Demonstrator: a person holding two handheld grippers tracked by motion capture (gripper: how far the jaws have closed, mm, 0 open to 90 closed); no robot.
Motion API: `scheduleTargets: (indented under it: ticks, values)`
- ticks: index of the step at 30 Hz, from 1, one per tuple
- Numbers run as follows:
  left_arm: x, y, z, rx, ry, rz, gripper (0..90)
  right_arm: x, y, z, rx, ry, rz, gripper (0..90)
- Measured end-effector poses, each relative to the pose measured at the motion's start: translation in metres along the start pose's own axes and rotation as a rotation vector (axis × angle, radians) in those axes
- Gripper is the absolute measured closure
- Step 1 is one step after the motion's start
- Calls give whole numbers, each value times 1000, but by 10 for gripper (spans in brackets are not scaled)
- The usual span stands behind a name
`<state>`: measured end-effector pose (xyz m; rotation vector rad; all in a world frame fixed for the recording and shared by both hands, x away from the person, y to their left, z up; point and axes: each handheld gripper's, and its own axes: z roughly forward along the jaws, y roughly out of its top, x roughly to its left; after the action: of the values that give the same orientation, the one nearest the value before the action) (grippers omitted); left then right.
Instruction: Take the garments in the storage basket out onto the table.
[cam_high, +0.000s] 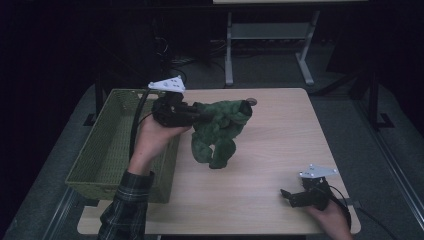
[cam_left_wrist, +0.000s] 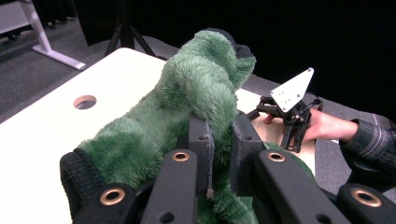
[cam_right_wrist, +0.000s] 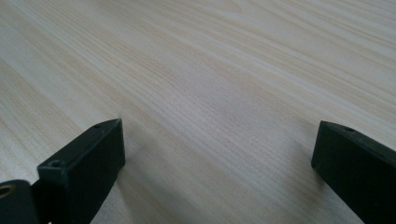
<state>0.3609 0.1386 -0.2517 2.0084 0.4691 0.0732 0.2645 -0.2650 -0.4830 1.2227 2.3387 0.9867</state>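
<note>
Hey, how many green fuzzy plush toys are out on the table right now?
1: the green fuzzy plush toy hangs above the table's middle, pinched in the left tongs, beside the green woven basket. The basket's near corner is hidden.

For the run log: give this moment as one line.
left gripper: shut on green plush toy, lifted beside basket | right gripper: open, empty, over table

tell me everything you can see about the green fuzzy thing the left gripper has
The green plush item looks like soft, shaggy fleece, with black knitted trim at its ends, perhaps cuffs; what exactly it is I cannot tell. It is crumpled and folded, hanging above the wooden table just right of the green woven basket, its lower end dangling close to the tabletop. The left gripper is shut on a fold of it. Nothing else touches it.
</note>
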Motion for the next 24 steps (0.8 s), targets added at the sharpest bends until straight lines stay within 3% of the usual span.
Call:
scheduleTargets:
  ticks: [13, 24]
  values:
    - [-10, -17, 52, 20, -22, -18, 813, 0, 0, 0, 1, -1, -1, 23]
    - [-13, -50, 104, 81, -35, -61, 812, 0, 0, 0, -2, -1, -4, 23]
